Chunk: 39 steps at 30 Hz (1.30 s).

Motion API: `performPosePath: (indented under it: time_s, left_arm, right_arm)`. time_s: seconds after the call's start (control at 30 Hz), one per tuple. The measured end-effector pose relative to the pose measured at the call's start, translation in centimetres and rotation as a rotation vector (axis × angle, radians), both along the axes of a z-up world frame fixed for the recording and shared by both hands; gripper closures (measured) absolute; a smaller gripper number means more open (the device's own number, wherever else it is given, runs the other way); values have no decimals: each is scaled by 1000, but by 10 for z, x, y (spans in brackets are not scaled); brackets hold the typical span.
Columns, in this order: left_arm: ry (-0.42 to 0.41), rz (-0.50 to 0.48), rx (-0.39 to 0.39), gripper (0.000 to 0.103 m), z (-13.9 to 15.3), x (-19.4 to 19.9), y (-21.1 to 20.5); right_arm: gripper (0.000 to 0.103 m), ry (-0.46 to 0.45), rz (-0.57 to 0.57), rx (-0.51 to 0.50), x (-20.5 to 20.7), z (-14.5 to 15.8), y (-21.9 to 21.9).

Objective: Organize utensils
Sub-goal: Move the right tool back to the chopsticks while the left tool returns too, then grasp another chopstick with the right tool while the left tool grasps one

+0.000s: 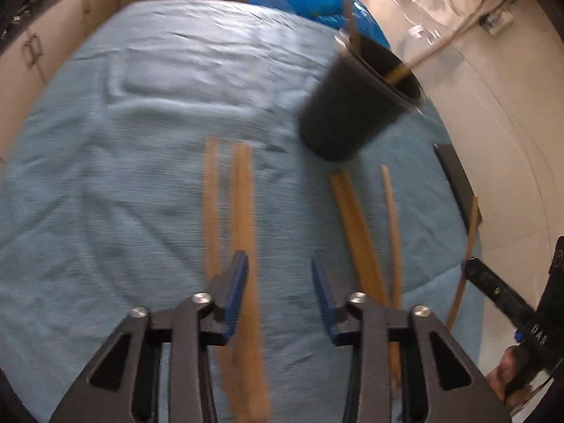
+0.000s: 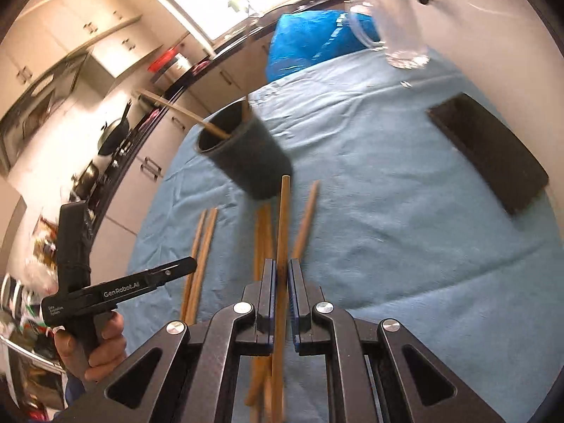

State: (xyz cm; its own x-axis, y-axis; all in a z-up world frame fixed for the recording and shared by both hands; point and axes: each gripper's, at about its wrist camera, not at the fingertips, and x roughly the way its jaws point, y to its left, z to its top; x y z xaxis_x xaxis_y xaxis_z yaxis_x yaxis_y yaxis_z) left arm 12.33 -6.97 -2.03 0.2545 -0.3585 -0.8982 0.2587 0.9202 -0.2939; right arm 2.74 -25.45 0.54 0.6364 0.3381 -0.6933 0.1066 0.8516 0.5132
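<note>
A black cup stands on the blue cloth with two wooden chopsticks leaning in it. Several more chopsticks lie loose on the cloth in front of the cup. My left gripper hangs open above them, nothing pressed between its blue pads; one chopstick runs beneath its left finger. My right gripper is shut on a single chopstick, which points toward the cup. In the left wrist view, that gripper shows at the right edge with its chopstick.
A flat black rectangular block lies on the cloth to the right. At the far end stand a clear glass jar and a blue bag. Kitchen cabinets run along the left. A hand holds the left gripper's handle.
</note>
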Motion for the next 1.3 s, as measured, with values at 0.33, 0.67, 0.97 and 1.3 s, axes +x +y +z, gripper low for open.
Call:
performPosePath:
  time_s: [0.33, 0.67, 0.97, 1.3]
  left_arm:
    - [67, -16, 17, 75, -17, 22, -51]
    - [21, -94, 19, 78, 7, 7, -93]
    - [-11, -161, 152, 78, -4, 22, -161]
    - [-33, -182, 160, 97, -15, 14, -174]
  right_arm:
    - [95, -7, -23, 32, -10, -6, -20]
    - [95, -17, -59, 50, -19, -10, -39]
    - [95, -21, -113, 46, -35, -8, -55]
    - [95, -31, -137, 54, -50, -5, -68]
